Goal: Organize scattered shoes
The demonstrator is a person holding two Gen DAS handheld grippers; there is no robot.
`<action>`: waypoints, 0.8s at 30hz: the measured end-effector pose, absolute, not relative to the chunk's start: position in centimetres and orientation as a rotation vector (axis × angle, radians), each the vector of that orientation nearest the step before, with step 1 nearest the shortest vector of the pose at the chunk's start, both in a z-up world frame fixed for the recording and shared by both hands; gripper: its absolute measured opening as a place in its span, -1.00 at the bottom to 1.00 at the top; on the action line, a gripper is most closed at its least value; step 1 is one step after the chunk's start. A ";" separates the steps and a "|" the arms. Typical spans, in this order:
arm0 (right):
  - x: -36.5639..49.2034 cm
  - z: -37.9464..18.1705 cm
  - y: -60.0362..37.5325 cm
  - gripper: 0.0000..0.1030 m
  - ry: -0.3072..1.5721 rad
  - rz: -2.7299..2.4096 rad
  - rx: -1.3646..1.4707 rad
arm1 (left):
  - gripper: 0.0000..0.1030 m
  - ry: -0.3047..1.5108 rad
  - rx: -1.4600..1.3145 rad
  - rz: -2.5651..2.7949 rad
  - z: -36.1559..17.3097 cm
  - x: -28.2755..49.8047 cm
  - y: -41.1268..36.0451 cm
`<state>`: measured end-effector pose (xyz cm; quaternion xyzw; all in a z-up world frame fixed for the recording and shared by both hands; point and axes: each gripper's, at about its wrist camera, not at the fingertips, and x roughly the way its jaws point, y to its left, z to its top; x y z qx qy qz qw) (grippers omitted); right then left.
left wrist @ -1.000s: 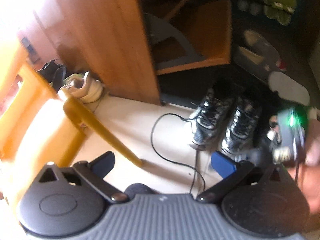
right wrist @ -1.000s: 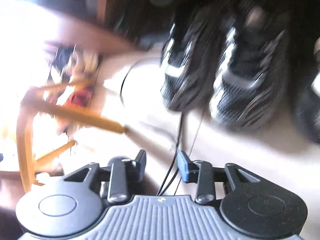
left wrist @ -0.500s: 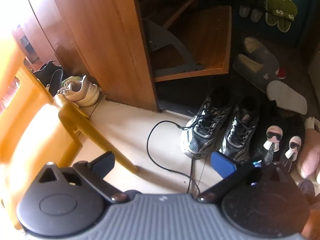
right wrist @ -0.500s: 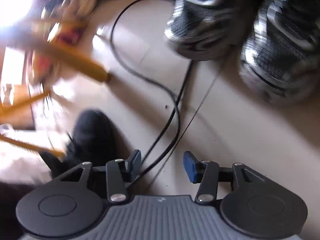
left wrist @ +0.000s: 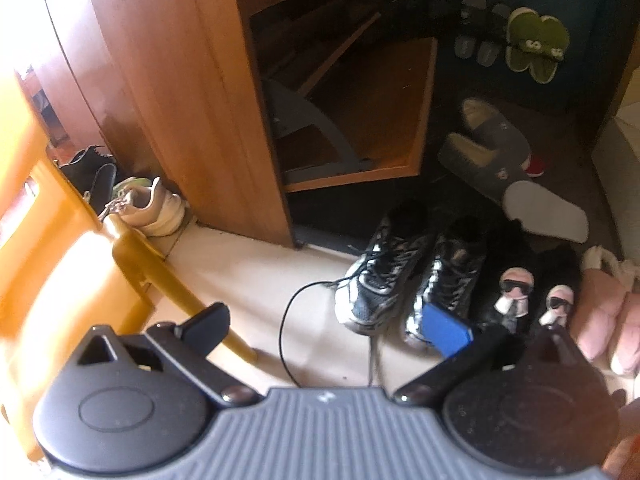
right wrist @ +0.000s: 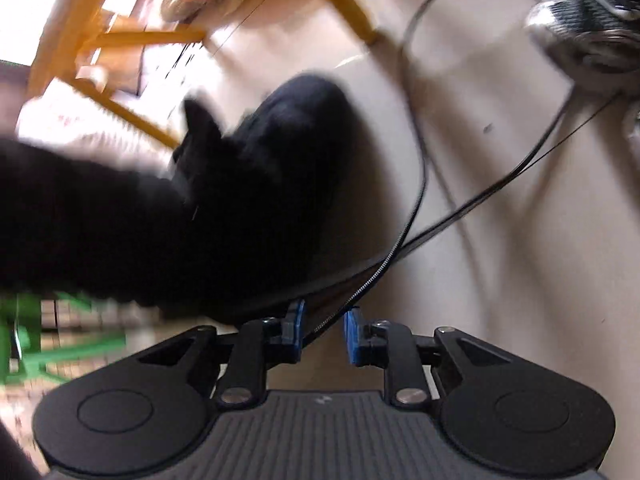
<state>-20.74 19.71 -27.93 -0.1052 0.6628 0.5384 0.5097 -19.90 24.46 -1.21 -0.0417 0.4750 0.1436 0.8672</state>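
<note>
We note a pair of black-and-silver trainers (left wrist: 404, 276) side by side on the pale floor (left wrist: 256, 280), toes toward us, at about 1 o'clock from the left hand-held gripper (left wrist: 326, 326), whose fingers are spread wide with nothing between them. To the trainers' 3 o'clock sit black slippers with small doll faces (left wrist: 524, 292), then pink fluffy slippers (left wrist: 604, 312) cut off by the frame edge. Beyond, at 1 o'clock, grey slippers (left wrist: 488, 152) and a white sole (left wrist: 544, 214) lie on a dark mat; green frog slippers (left wrist: 536, 44) and a grey pair (left wrist: 478, 32) are farther back in shadow. An open wooden cabinet (left wrist: 192, 92) stands at 12 o'clock, with a white shoe (left wrist: 154, 208) and a dark shoe (left wrist: 90, 168) at its left side, partly hidden behind a yellow chair (left wrist: 60, 264). A black cable (left wrist: 286, 320) loops across the floor toward the trainers. In the right wrist view, heavily blurred, the right hand-held gripper (right wrist: 322, 332) has its blue pads drawn nearly together, with a thin cable (right wrist: 416, 184) running through the narrow gap; we cannot tell whether it is pinched. A black shoe (right wrist: 280, 168) on a person's foot fills the 10 o'clock side; a trainer toe (right wrist: 584, 24) shows at 2 o'clock.
</note>
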 end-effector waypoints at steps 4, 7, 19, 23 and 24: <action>-23.6 -27.3 19.8 -0.61 1.618 1.383 -0.332 | 0.99 0.967 -0.074 0.293 -0.3 -20.2 23.6; -25.2 -26.7 19.5 -0.61 1.623 1.433 -0.373 | 0.99 0.955 -0.048 0.287 0.2 -20.4 22.9; -29.8 -24.2 19.0 -0.46 1.700 1.633 -0.440 | 0.99 0.917 0.001 0.295 1.6 -21.6 21.9; -26.9 -23.6 17.9 -0.17 1.651 1.424 -0.403 | 0.99 0.922 0.022 0.303 1.5 -21.9 21.8; -26.1 -23.4 17.6 -0.02 1.645 1.384 -0.384 | 0.99 0.924 0.022 0.304 1.5 -22.0 21.8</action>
